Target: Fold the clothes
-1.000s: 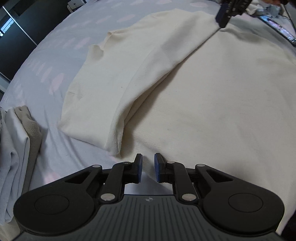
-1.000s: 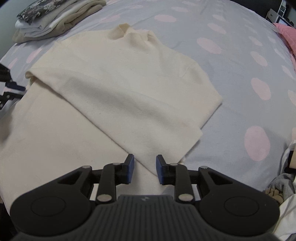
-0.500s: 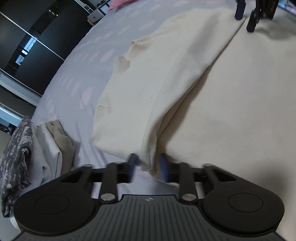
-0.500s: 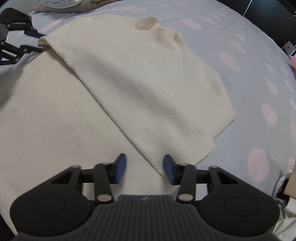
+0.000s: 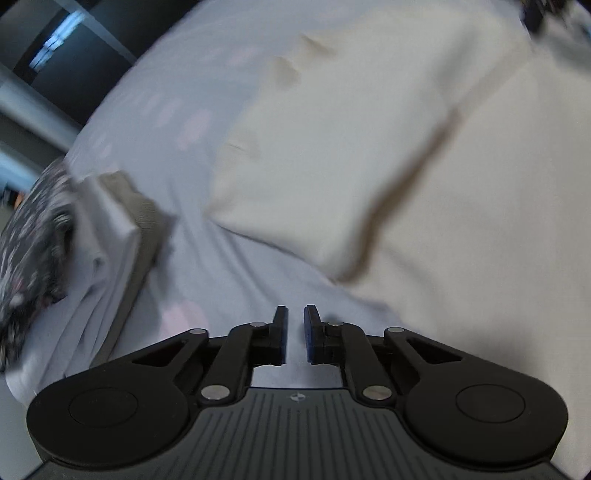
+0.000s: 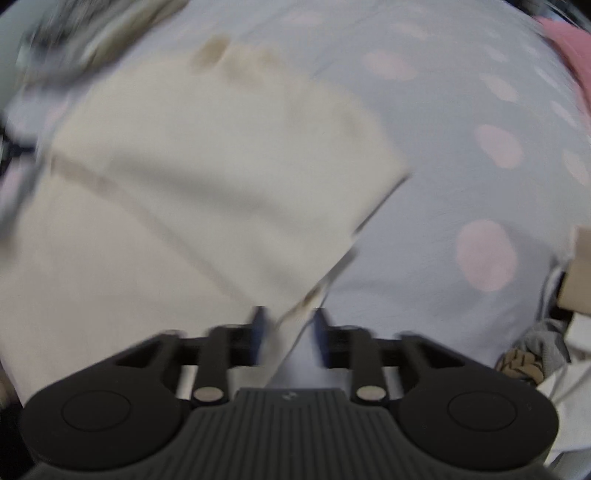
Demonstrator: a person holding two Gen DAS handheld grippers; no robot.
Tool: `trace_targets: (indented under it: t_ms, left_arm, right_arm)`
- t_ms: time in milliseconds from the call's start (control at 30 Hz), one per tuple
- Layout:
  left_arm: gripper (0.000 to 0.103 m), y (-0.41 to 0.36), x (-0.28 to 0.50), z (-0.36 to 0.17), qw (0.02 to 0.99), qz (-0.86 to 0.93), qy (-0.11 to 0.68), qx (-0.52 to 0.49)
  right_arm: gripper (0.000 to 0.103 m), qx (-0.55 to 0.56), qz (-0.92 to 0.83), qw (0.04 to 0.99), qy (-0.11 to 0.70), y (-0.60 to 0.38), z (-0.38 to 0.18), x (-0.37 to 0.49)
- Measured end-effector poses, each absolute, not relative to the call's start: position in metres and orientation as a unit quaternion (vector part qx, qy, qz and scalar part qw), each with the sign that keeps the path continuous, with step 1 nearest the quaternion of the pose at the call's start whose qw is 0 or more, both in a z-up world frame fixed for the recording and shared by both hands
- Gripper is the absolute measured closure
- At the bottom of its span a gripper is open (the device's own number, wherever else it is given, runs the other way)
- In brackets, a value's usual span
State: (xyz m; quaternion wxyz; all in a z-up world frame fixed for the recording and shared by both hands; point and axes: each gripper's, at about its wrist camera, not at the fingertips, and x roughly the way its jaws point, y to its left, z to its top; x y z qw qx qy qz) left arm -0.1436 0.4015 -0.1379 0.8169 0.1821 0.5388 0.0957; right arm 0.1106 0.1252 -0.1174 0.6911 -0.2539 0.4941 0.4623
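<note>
A cream sweater lies flat on a lilac bedsheet with pink dots, one side folded over its middle. My left gripper hovers over bare sheet just off the sweater's near corner, its jaws a narrow gap apart with nothing between them. In the right wrist view the sweater fills the left and centre, blurred by motion. My right gripper is open, and the corner of the folded layer lies between its fingertips.
A stack of folded clothes with a dark floral piece on top lies left of the left gripper. It also shows in the right wrist view at the top left. Loose garments and a pink item lie at the right.
My left gripper pulled back off the sweater's corner onto bare sheet and narrowed. My right gripper moved forward, so the folded corner now sits between its fingers. Both views are motion-blurred.
</note>
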Motion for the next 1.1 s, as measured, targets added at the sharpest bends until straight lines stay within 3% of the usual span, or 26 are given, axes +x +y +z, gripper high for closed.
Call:
trace_targets:
  t_ms: [167, 333, 500, 1100]
  left_arm:
    - [0.08, 0.424, -0.121, -0.11, 0.852, 0.149, 0.489, 0.108]
    - [0.078, 0.439, -0.093, -0.107, 0.85, 0.157, 0.498, 0.066]
    - [0.059, 0.449, -0.077, -0.118, 0.86, 0.165, 0.481, 0.033]
    - [0.044, 0.459, -0.053, -0.156, 0.857, 0.157, 0.49, -0.005]
  right_arm:
    - [0.056, -0.158, 0.448, 0.714, 0.515, 0.12, -0.103, 0.147]
    - [0.043, -0.16, 0.443, 0.714, 0.518, 0.116, -0.094, 0.157]
    - [0.036, -0.161, 0.429, 0.723, 0.518, 0.117, -0.096, 0.174]
    - [0.033, -0.143, 0.434, 0.683, 0.57, 0.137, -0.143, 0.178]
